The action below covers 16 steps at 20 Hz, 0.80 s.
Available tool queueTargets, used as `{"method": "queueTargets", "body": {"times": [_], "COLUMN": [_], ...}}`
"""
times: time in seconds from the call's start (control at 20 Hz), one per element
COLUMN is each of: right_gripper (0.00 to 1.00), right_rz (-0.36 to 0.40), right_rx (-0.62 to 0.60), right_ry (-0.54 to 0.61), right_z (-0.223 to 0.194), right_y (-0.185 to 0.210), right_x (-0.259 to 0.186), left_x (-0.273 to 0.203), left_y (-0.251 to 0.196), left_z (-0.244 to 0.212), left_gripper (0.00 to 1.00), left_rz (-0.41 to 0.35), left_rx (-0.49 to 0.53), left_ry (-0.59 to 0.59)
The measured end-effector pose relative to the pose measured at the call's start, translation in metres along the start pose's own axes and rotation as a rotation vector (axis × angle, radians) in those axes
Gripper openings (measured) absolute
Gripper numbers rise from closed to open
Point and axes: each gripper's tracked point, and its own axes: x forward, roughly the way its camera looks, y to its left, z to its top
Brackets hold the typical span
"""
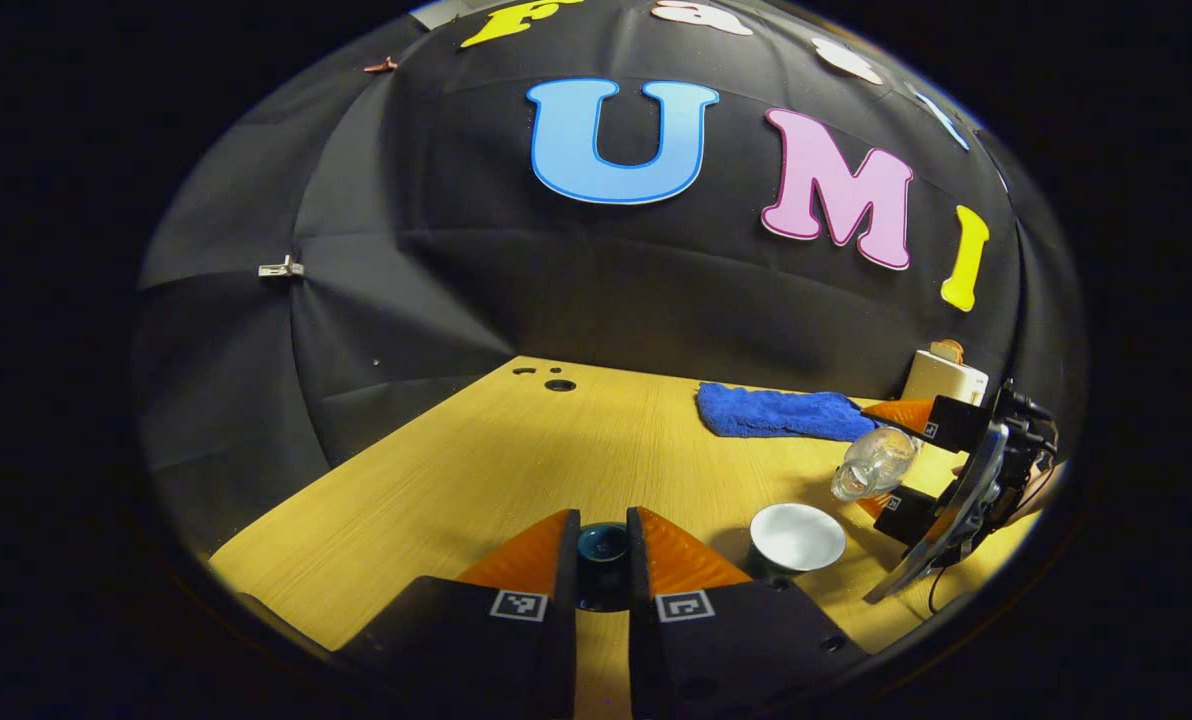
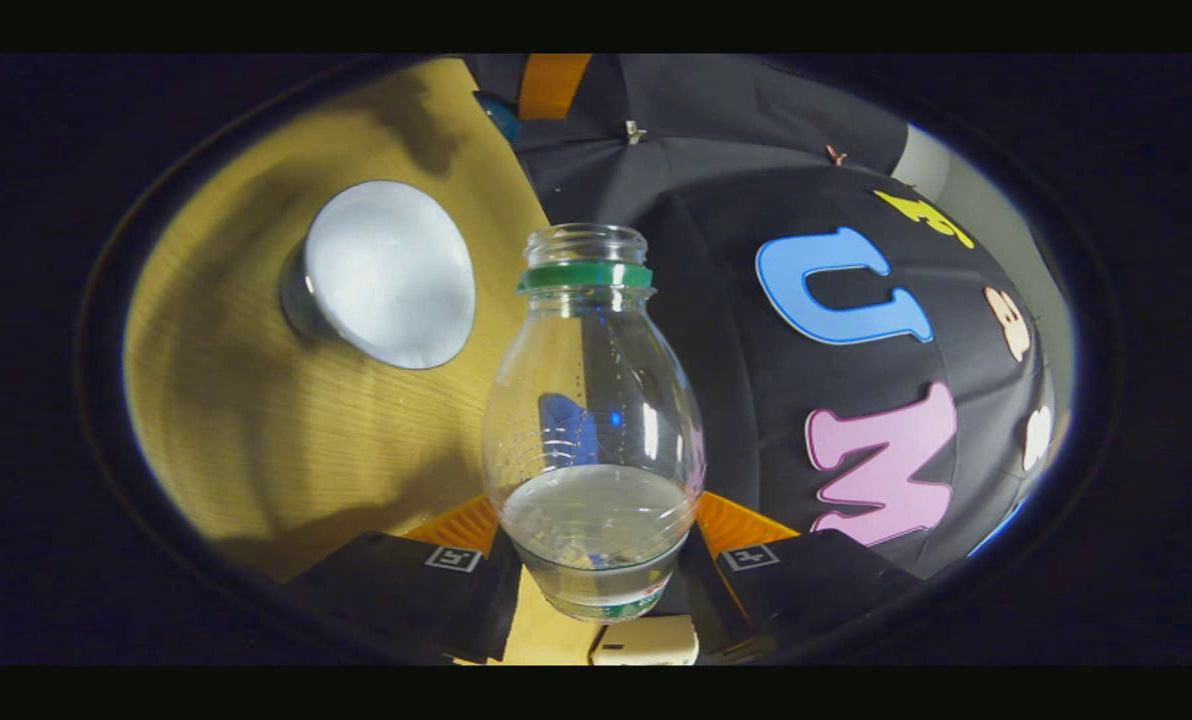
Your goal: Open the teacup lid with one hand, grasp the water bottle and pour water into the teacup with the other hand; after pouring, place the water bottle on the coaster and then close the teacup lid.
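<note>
My left gripper (image 1: 601,548) is shut on the dark teal teacup lid (image 1: 601,545), held just left of the teacup (image 1: 796,537). The teacup stands uncovered on the wooden table (image 1: 516,450), its white inside showing. The clear water bottle (image 2: 592,420) has a green neck ring and no cap, with some water low in its body. My right gripper (image 2: 596,545) is shut on its lower part. In the left gripper view the right gripper (image 1: 881,462) holds the bottle (image 1: 874,462) tilted, above and right of the cup. The cup (image 2: 386,272) lies up and left of the bottle's mouth.
A blue cloth (image 1: 776,412) lies at the table's back right. A white box-like object (image 1: 946,375) stands behind it by the wall. Two small holes (image 1: 559,384) sit at the table's far edge. The left gripper's finger (image 2: 551,85) shows beyond the cup.
</note>
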Motion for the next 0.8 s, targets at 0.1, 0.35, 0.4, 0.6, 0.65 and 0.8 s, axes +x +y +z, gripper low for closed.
{"method": "queueTargets", "body": {"times": [0.1,0.35,0.4,0.6,0.65,0.8], "right_gripper": [0.71,0.71,0.72,0.71,0.71,0.71], "right_rz": [0.005,0.005,0.003,-0.015,-0.020,-0.025], "right_rx": [-0.015,-0.064,-0.074,-0.136,-0.154,-0.191], "right_ry": [-0.009,-0.026,-0.033,-0.059,-0.063,-0.066], "right_z": [0.0010,0.0008,0.0026,0.0081,0.0074,0.0069], "right_y": [-0.0003,0.0024,0.0025,0.0018,0.0015,0.0000], "right_x": [-0.0024,0.0063,0.0064,0.0012,0.0011,0.0043], "left_x": [-0.0023,-0.0056,-0.0071,-0.0079,-0.0085,-0.0090], "left_y": [0.0015,0.0012,0.0014,0.0000,0.0008,0.0009], "left_z": [-0.0018,-0.0065,-0.0061,-0.0047,-0.0053,-0.0065], "left_gripper": [0.22,0.29,0.28,0.25,0.25,0.25], "left_rz": [0.004,0.008,0.009,0.008,0.010,0.013], "left_rx": [-0.002,0.002,0.004,0.004,0.008,0.003], "left_ry": [0.004,0.010,0.010,0.006,0.005,0.006]}}
